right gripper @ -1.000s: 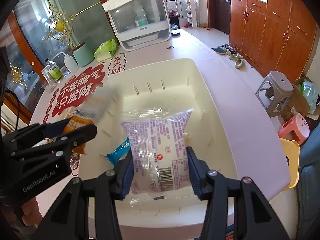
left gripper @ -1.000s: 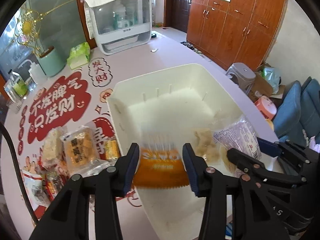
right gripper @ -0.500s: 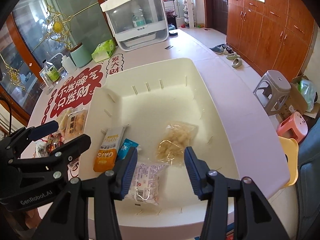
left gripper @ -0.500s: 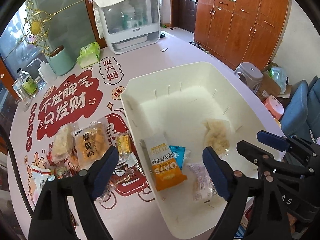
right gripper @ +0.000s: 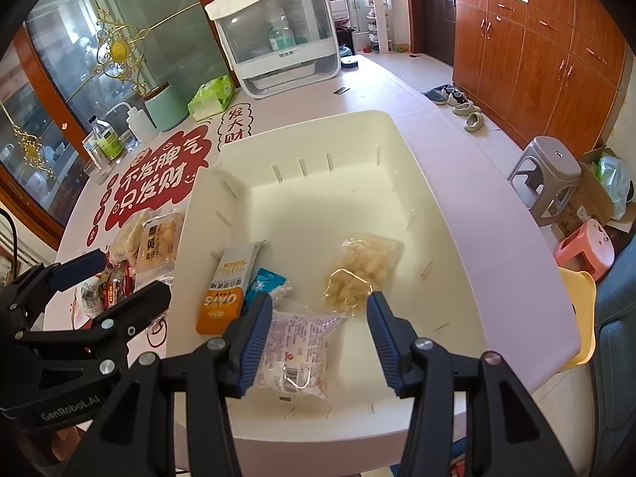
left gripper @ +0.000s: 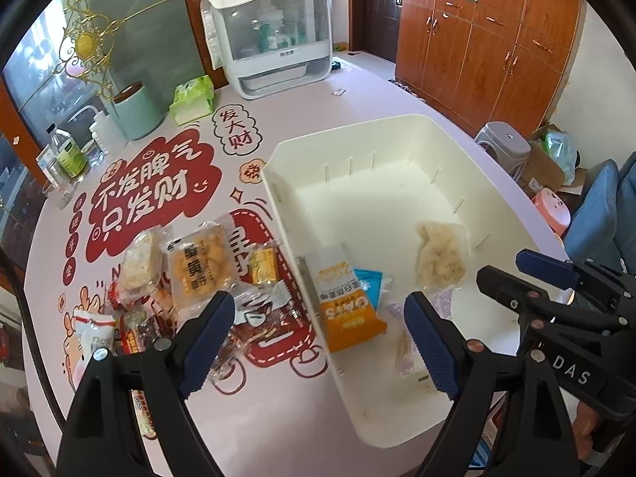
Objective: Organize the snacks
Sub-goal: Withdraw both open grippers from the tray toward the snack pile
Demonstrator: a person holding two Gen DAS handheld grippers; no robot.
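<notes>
A white bin (left gripper: 397,127) (right gripper: 302,127) sits on the pink table. Inside lie an orange oats packet (left gripper: 344,302) (right gripper: 228,286), a small blue packet (left gripper: 367,284) (right gripper: 264,280), a clear bag of pale snacks (left gripper: 439,256) (right gripper: 359,268) and a purple-printed bag (right gripper: 296,353). Several loose snacks (left gripper: 198,266) (right gripper: 157,244) lie on the table left of the bin. My left gripper (left gripper: 318,342) is open and empty above the bin's left wall. My right gripper (right gripper: 320,338) is open and empty above the purple-printed bag.
A white dish cabinet (left gripper: 274,31) stands at the table's far end, with a green tissue pack (left gripper: 192,99), a mint canister (left gripper: 137,111) and bottles (left gripper: 67,155) at the far left. Beyond the right table edge are a grey stool (right gripper: 550,175) and wooden cupboards (right gripper: 556,51).
Both grippers opened and dropped their packets into the bin: the left let go of the orange oats packet, the right the purple-printed bag. Both then drew back and up.
</notes>
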